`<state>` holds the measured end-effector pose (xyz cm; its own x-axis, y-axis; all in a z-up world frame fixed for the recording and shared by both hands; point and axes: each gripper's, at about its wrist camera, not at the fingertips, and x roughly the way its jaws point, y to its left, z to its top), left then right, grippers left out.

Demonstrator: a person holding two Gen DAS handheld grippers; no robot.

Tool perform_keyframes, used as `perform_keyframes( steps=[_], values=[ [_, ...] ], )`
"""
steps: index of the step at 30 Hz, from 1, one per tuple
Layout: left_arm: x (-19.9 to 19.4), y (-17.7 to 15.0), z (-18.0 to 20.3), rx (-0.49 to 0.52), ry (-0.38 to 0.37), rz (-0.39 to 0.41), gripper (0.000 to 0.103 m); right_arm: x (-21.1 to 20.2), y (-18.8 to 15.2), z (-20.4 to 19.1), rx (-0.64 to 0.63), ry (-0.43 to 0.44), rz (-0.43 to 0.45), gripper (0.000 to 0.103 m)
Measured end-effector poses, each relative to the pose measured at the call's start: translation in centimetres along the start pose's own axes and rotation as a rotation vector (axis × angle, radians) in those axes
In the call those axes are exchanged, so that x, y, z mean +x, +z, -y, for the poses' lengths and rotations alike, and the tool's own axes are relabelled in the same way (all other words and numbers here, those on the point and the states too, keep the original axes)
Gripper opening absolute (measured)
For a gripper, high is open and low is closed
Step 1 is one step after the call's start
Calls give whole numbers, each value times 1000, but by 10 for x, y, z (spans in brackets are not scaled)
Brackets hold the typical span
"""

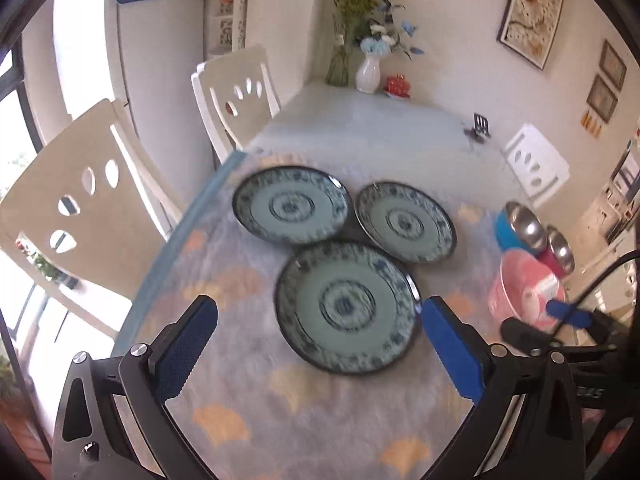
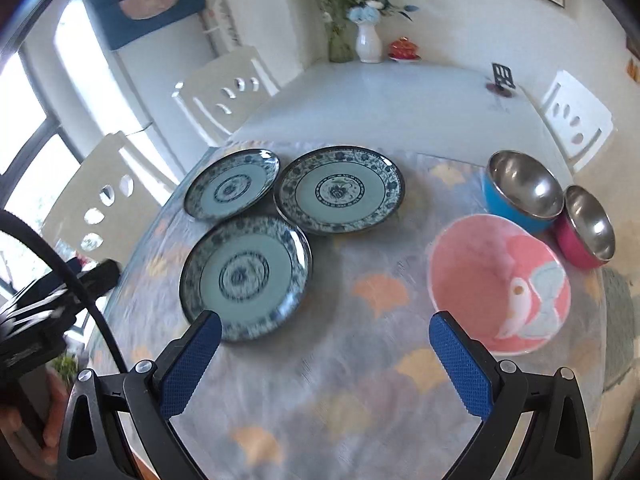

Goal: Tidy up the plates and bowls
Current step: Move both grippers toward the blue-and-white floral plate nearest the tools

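Both jaws stand spread wide and hold nothing. The left hand-held gripper [image 1: 318, 322] hovers over the nearest plate [image 1: 346, 306], which lies just ahead between its fingers, its rim close to the right one. Two more plates [image 1: 290, 204] [image 1: 405, 222] lie beyond, all three crowded rim to rim on the surface [image 1: 280, 408]. The right hand-held gripper [image 2: 325, 340] hangs above bare cloth; the pink bowl [image 2: 498, 282] sits just ahead to its right, the blue bowl [image 2: 522, 190] and magenta bowl [image 2: 588, 228] beyond. Risk: a pinch on the thin, glazed rim may slip, and lifting one plate may drag or knock its neighbours
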<state>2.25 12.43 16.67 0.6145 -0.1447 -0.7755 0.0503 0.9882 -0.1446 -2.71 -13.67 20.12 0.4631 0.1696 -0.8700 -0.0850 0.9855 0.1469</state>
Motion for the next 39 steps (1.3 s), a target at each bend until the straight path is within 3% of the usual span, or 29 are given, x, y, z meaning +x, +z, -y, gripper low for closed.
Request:
perform_keyframes(
  steps=[4,10,18,23,39],
  values=[
    [7,-2,-20,15,-35,16,102,21,-4,-6,96,7,-37,103],
    [35,-16,-43,29,-81,-39,102,37,-9,-19,122,-6,-39,100],
    [73,-6,-54,40,-165,-99,101,50,-3,-33,129,-119,-59,100],
    [87,-4,-53,43,-221,-131,101,62,2,-31,136,-136,-83,100],
    [85,15,-46,59,-207,-108,99,54,16,-40,113,-198,-29,100]
  ],
)
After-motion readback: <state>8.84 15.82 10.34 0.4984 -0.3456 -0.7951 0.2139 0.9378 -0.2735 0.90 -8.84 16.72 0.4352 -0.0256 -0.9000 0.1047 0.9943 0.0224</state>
